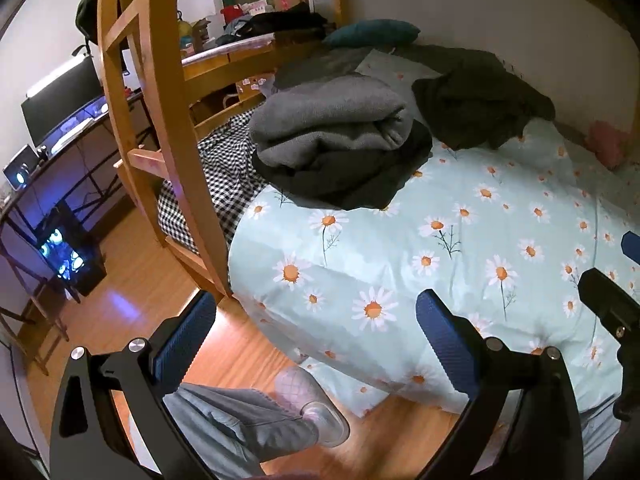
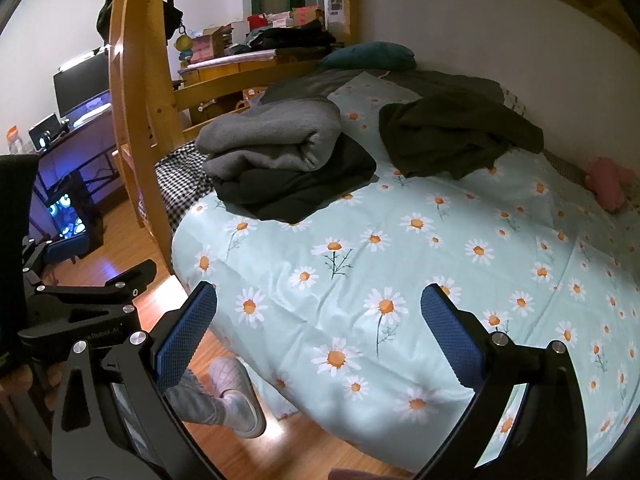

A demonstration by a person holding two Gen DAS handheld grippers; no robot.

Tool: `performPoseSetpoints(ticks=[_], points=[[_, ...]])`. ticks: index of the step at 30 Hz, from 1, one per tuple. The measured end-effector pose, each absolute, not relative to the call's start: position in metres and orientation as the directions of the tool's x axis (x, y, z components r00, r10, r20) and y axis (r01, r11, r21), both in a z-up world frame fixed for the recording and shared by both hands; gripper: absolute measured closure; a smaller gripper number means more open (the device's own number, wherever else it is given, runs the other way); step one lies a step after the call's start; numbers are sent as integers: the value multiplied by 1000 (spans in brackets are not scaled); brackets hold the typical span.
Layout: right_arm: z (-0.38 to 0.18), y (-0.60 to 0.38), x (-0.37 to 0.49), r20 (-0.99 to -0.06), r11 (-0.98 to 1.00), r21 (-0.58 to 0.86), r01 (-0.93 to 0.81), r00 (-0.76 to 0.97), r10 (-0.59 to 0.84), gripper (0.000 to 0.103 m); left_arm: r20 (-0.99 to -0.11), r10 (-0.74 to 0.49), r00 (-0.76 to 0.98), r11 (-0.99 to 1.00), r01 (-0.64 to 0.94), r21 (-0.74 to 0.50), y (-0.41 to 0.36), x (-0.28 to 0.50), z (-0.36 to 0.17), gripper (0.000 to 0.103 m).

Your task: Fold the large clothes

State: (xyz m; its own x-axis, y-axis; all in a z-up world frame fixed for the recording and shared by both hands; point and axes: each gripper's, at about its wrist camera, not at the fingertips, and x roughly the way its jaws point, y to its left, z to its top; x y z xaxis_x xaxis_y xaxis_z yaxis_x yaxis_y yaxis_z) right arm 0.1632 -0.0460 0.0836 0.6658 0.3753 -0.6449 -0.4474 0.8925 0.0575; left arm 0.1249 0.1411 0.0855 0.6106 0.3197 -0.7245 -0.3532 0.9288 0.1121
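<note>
Both empty, the left gripper point(image 1: 316, 344) and right gripper point(image 2: 320, 340) hang spread wide above the daisy quilt point(image 2: 400, 248). Farther back, a folded grey garment point(image 2: 272, 140) tops a black one point(image 2: 304, 188); a crumpled dark green garment point(image 2: 456, 136) lies beside them.

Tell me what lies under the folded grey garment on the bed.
The folded grey garment rests on a folded black garment, which sits on the daisy-print quilt. Anything between or beneath them is covered.

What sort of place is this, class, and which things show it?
Most likely a bedroom: a bed under a daisy-printed pale green duvet, a wooden bunk ladder, and a desk with a black computer monitor.
</note>
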Motion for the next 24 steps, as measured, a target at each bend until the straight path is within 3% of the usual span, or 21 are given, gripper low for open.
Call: performPoseSetpoints(ticks=[24], points=[[81,-45,164,-646,891,55,-451,664,376,3,-719,360,595,917,-367,156,137,124,82,4]])
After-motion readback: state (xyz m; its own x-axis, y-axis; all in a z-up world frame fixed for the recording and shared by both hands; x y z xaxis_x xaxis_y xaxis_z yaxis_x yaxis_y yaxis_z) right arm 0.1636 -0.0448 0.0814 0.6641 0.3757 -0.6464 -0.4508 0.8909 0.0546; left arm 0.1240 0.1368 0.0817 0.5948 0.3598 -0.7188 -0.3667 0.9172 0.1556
